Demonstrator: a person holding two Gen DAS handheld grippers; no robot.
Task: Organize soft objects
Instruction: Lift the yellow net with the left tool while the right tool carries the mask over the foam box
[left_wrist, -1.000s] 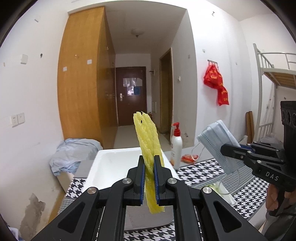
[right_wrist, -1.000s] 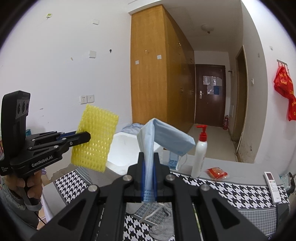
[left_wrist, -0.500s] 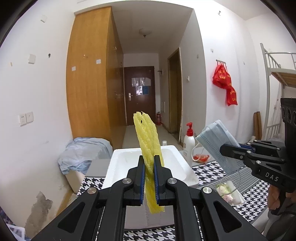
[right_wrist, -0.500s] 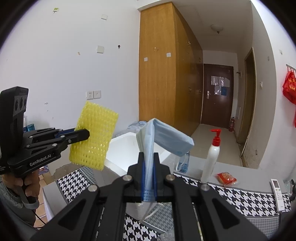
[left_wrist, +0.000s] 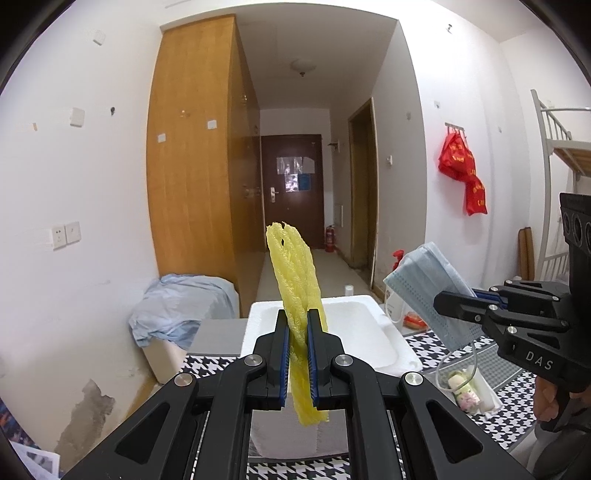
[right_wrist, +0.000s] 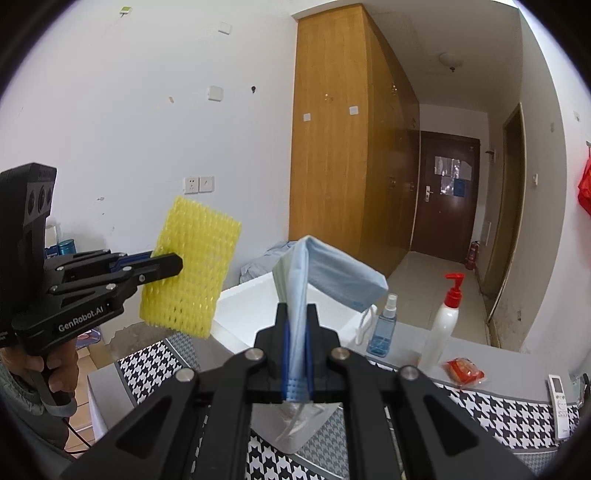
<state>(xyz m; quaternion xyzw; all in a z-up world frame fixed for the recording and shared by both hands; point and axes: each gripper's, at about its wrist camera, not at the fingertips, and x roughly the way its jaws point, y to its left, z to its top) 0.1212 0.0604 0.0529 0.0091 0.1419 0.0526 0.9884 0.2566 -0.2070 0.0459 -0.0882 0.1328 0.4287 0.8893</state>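
My left gripper (left_wrist: 297, 325) is shut on a yellow foam net sleeve (left_wrist: 295, 280), held upright in the air above the near side of a white foam box (left_wrist: 373, 328). The sleeve shows flat in the right wrist view (right_wrist: 192, 269), with the left gripper (right_wrist: 173, 264) at the left. My right gripper (right_wrist: 296, 325) is shut on a light blue face mask (right_wrist: 332, 273), also held in the air near the box (right_wrist: 251, 299). In the left wrist view the mask (left_wrist: 428, 288) and the right gripper (left_wrist: 454, 302) are right of the box.
The box stands on a houndstooth-covered table (right_wrist: 498, 410). On it are a white pump bottle (right_wrist: 443, 325), a blue spray bottle (right_wrist: 384, 328), a red packet (right_wrist: 463, 369), a remote (right_wrist: 559, 402) and a small tray with soft items (left_wrist: 469, 387). A blue cloth heap (left_wrist: 177, 306) lies left.
Both grippers have shifted with their loads still held; the foam box now sits more centred ahead of the left gripper and the view has tilted up slightly.
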